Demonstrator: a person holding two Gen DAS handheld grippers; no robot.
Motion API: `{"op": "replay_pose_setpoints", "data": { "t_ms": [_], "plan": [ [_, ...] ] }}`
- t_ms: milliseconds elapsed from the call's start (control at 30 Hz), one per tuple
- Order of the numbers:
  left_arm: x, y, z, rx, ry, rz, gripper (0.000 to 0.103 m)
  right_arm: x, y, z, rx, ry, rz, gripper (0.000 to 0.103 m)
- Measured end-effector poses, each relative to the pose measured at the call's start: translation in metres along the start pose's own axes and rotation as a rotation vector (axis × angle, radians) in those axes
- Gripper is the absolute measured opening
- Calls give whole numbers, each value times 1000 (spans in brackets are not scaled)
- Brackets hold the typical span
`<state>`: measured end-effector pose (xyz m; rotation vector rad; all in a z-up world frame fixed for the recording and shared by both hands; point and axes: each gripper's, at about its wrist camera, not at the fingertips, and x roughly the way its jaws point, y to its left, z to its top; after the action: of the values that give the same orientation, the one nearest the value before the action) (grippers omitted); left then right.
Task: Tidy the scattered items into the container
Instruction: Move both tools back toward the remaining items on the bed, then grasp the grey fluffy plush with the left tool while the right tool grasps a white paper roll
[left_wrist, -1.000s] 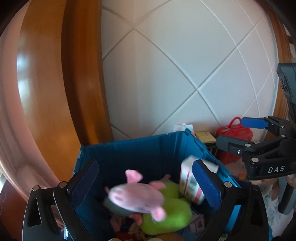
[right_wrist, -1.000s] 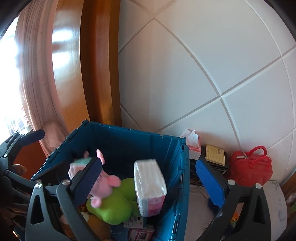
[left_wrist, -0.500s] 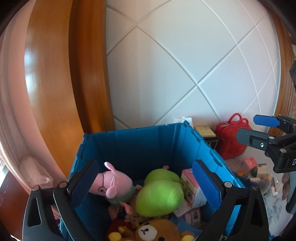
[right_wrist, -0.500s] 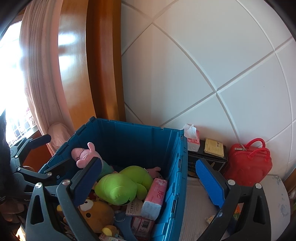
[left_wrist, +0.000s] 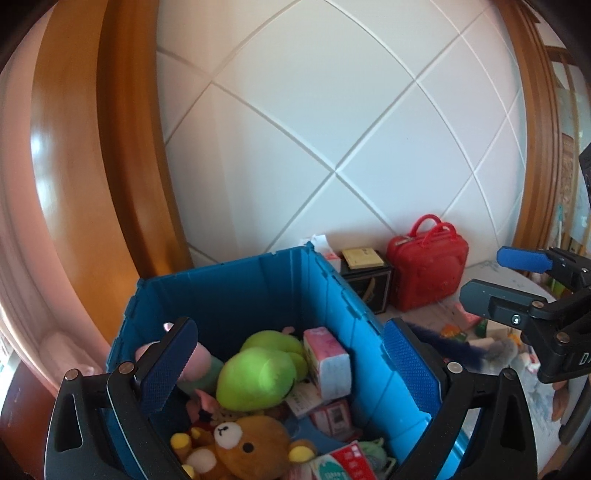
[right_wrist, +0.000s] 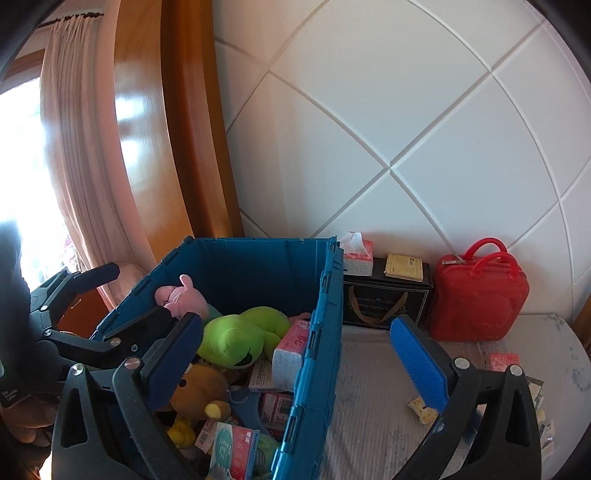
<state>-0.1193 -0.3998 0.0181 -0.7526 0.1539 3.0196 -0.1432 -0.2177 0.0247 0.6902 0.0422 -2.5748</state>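
A blue crate (left_wrist: 255, 280) (right_wrist: 317, 314) holds a pink pig plush (right_wrist: 181, 295), a green plush (left_wrist: 258, 373) (right_wrist: 240, 336), a brown bear (left_wrist: 243, 450) (right_wrist: 199, 387), a pink tissue pack (left_wrist: 328, 358) (right_wrist: 291, 347) and small boxes. My left gripper (left_wrist: 288, 365) is open and empty above the crate. My right gripper (right_wrist: 303, 365) is open and empty over the crate's right rim; it also shows in the left wrist view (left_wrist: 517, 280).
A red bag (right_wrist: 480, 299) (left_wrist: 424, 266), a black box (right_wrist: 384, 295) and a tissue box (right_wrist: 356, 254) stand against the white wall. Small packets (right_wrist: 502, 362) lie scattered on the pale mat (right_wrist: 369, 406) right of the crate. A wooden frame and curtain stand at the left.
The pig plush and the tissue pack have fallen into the crate and come to rest. Both grippers have pulled back and up, still open.
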Motion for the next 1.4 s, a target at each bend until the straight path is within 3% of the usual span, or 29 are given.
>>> {"op": "replay_pose_setpoints", "data": {
  "t_ms": [233, 567, 1067, 1400],
  "plan": [
    [-10, -71, 3, 15, 14, -5, 102, -57, -57, -16, 54, -8, -16, 103],
    [-2, -195, 2, 8, 64, -67, 102, -119, -178, -66, 34, 37, -114, 103],
    [74, -374, -47, 81, 280, -200, 102, -178, -356, -190, 173, 217, -271, 103],
    [155, -476, -89, 206, 390, -271, 102, -180, -426, -260, 275, 315, -303, 103]
  ]
}}
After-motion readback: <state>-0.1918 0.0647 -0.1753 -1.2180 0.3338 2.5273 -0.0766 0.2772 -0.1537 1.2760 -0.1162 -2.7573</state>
